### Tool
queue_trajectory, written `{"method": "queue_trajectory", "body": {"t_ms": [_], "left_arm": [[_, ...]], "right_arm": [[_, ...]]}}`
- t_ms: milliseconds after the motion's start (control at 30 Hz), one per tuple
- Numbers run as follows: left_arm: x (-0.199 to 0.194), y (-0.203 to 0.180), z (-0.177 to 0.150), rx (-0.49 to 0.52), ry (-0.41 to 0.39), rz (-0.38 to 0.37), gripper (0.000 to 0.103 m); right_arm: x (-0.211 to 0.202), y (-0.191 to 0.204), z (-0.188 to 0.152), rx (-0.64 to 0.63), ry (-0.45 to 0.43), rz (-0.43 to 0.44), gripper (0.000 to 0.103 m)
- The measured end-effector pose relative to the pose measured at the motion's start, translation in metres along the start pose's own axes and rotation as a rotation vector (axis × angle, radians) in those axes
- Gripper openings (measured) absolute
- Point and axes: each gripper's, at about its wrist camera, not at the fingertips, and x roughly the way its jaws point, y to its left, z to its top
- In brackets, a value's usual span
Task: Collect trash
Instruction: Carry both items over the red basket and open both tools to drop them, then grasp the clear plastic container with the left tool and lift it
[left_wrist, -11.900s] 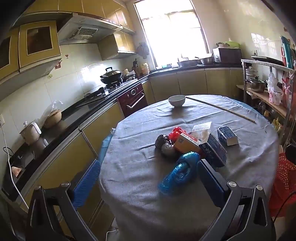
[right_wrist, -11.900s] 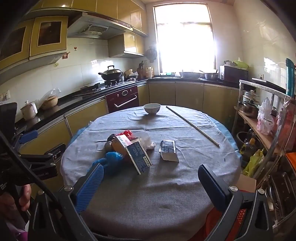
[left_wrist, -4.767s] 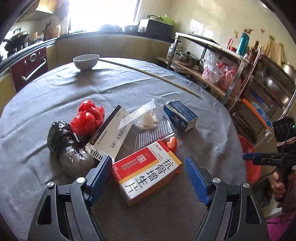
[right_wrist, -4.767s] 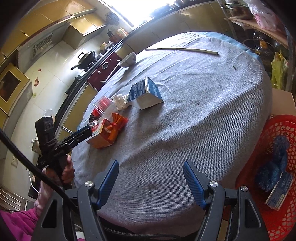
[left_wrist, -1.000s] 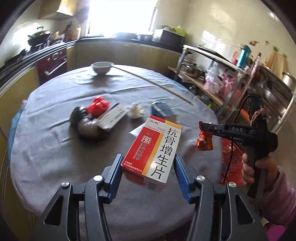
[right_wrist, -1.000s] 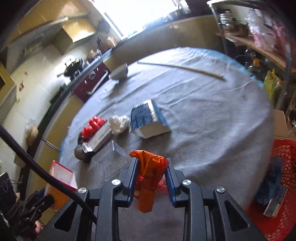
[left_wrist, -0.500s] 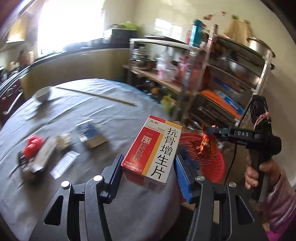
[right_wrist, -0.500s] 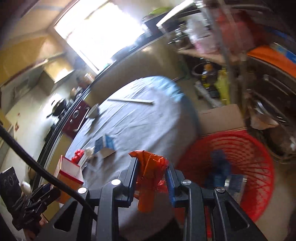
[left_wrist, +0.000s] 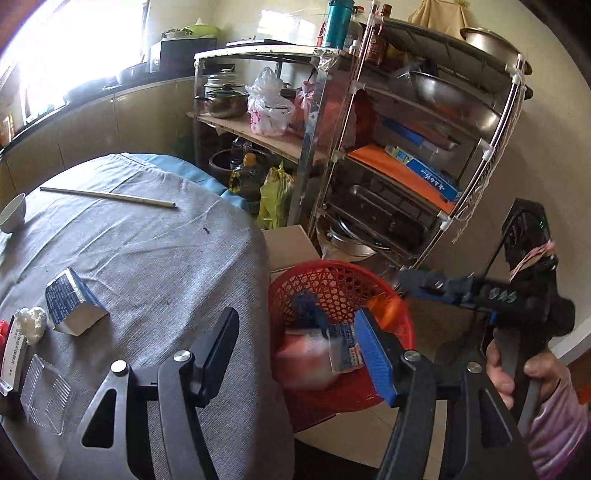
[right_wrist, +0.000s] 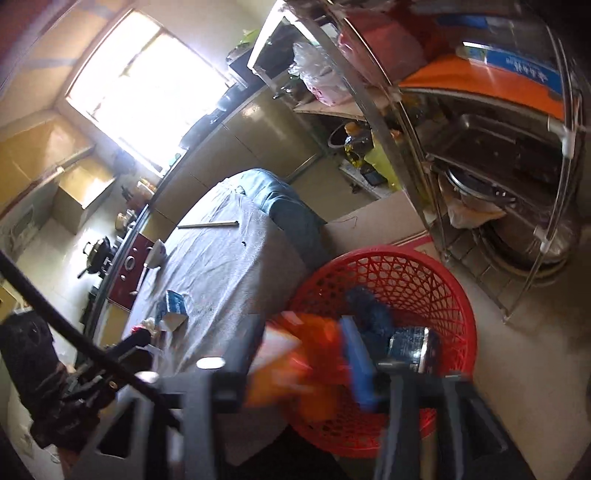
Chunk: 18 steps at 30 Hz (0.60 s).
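Note:
A red mesh basket (left_wrist: 332, 273) stands on the floor beside the round table (left_wrist: 147, 258). My left gripper (left_wrist: 299, 354) is open over it, and the red and white box (left_wrist: 306, 354) is a blur between the fingers, dropping into the basket. My right gripper (right_wrist: 299, 365) hangs over the basket (right_wrist: 406, 273); an orange wrapper (right_wrist: 295, 365) blurs between its fingers. It also shows in the left wrist view (left_wrist: 424, 286) over the basket's far rim. A blue carton (left_wrist: 70, 301), a white wad (left_wrist: 31, 323) and a clear tray (left_wrist: 44, 391) lie on the table.
A metal rack (left_wrist: 406, 147) with pans and bags stands right behind the basket. A cardboard box (left_wrist: 291, 243) sits between table and rack. A long stick (left_wrist: 107, 195) and a white bowl (left_wrist: 11, 216) lie on the table's far side.
My left gripper has opened and let go of the red and white box, which falls into the basket. My right gripper has moved down over the basket with the orange wrapper.

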Motion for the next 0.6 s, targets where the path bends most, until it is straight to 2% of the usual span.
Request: {"method": "queue_trajectory", "body": {"t_ms": [133, 300, 600], "left_arm": [[-0.012, 0.011, -0.014, -0.002, -0.001, 0.051, 0.066], [-0.034, 0.033, -0.039, -0.027, -0.007, 0.139, 0.068], [-0.077, 0.086, -0.096, -0.165, -0.022, 0.279, 0.070]], "right_arm": [[-0.002, 0.002, 0.003, -0.006, -0.039, 0.005, 0.068], [0.008, 0.019, -0.002, -0.032, -0.045, 0.035, 0.068], [0.044, 0.078, -0.025, -0.169, 0.038, 0.060, 0.068]]}}
